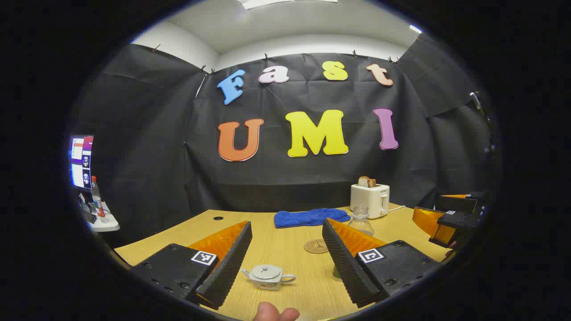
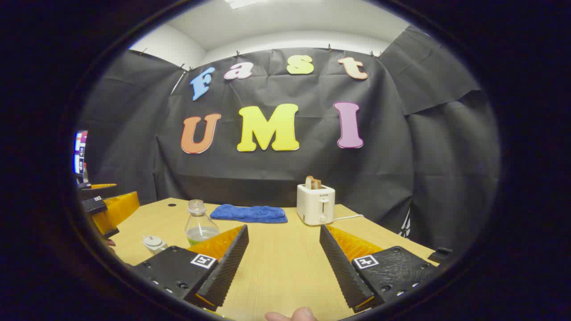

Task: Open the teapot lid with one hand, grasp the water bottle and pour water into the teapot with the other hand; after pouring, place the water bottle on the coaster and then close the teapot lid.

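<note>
Both tongs gape wide; lidded teapot (image 1: 266, 276) sits shut, capless bottle (image 2: 200, 224) holds little water.

A black cloth wall (image 2: 276, 174) stands far past the fingers, behind a wooden table (image 2: 285, 267). Above, maybe a ceiling light (image 1: 267, 3).

1. You are working over a pale wooden table (image 1: 285, 249) with a fine straight grain and a small dark round hole (image 1: 218, 218) near its far left corner.
2. You can see a small white ceramic teapot (image 1: 266, 276) standing on it near you, lid on.
3. A round brown coaster (image 1: 316, 246) lies flat beyond the teapot.
4. A clear plastic water bottle (image 2: 200, 224) stands upright, uncapped.
5. A folded blue cloth (image 1: 311, 217) lies at the far edge.
6. A white toaster (image 2: 316, 204) holding bread stands just right of the cloth.
</note>
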`<state>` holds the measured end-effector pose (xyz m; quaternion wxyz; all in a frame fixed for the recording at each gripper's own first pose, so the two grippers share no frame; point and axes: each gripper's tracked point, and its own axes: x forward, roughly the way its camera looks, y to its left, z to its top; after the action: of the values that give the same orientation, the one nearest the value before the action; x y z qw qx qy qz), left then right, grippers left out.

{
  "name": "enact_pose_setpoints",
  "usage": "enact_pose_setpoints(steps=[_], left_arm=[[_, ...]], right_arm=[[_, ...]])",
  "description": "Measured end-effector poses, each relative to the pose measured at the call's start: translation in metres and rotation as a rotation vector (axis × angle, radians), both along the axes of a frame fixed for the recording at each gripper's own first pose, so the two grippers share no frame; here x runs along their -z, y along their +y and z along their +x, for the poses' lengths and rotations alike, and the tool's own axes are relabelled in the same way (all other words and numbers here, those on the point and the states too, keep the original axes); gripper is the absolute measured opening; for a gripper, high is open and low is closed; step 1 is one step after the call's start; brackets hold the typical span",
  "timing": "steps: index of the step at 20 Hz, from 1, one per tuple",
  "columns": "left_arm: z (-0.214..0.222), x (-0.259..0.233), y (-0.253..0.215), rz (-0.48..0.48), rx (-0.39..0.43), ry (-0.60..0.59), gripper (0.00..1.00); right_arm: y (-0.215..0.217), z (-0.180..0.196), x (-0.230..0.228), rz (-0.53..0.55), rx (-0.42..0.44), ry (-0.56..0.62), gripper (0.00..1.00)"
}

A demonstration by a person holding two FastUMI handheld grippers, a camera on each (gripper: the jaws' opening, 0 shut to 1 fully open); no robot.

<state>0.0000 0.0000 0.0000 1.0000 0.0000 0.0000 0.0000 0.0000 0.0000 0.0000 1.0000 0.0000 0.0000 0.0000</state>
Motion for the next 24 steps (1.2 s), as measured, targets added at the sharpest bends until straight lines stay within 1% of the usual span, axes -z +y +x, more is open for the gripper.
enact_pose_setpoints(steps=[1,12,15,17,18,19,20,21,22,23,24], left_arm=[[-0.001,0.002,0.000,-0.002,-0.001,0.008,0.99],[0.000,0.003,0.003,-0.004,-0.014,0.005,0.99],[-0.001,0.002,0.002,0.001,-0.013,0.004,0.99],[-0.002,0.002,0.010,0.005,-0.038,-0.011,0.99],[-0.005,0.006,0.013,0.012,-0.045,-0.005,0.99],[-0.007,0.015,0.018,0.019,-0.056,0.011,0.99],[-0.011,0.023,0.023,0.024,-0.066,0.023,1.00],[-0.013,0.031,0.029,0.023,-0.076,0.041,0.99],[-0.014,0.039,0.032,0.014,-0.082,0.061,0.99],[-0.013,0.046,0.035,0.002,-0.085,0.080,0.99],[-0.010,0.053,0.036,-0.011,-0.083,0.100,0.99]], right_arm=[[0.000,0.000,-0.001,0.002,0.000,0.001,0.95],[0.001,0.000,-0.001,-0.007,-0.014,-0.004,0.95],[0.003,0.001,0.000,0.006,-0.037,-0.012,0.95],[0.008,0.005,0.005,0.005,-0.077,-0.011,0.95],[0.013,0.008,0.007,-0.004,-0.109,-0.013,0.96],[0.015,0.010,0.013,-0.010,-0.119,-0.004,0.96],[0.011,0.012,0.021,-0.017,-0.119,0.009,0.96],[0.010,0.013,0.027,-0.022,-0.118,0.019,0.96],[0.009,0.013,0.032,-0.028,-0.117,0.028,0.98],[0.009,0.013,0.036,-0.030,-0.122,0.040,0.95],[0.010,0.013,0.041,-0.034,-0.125,0.053,0.96]])
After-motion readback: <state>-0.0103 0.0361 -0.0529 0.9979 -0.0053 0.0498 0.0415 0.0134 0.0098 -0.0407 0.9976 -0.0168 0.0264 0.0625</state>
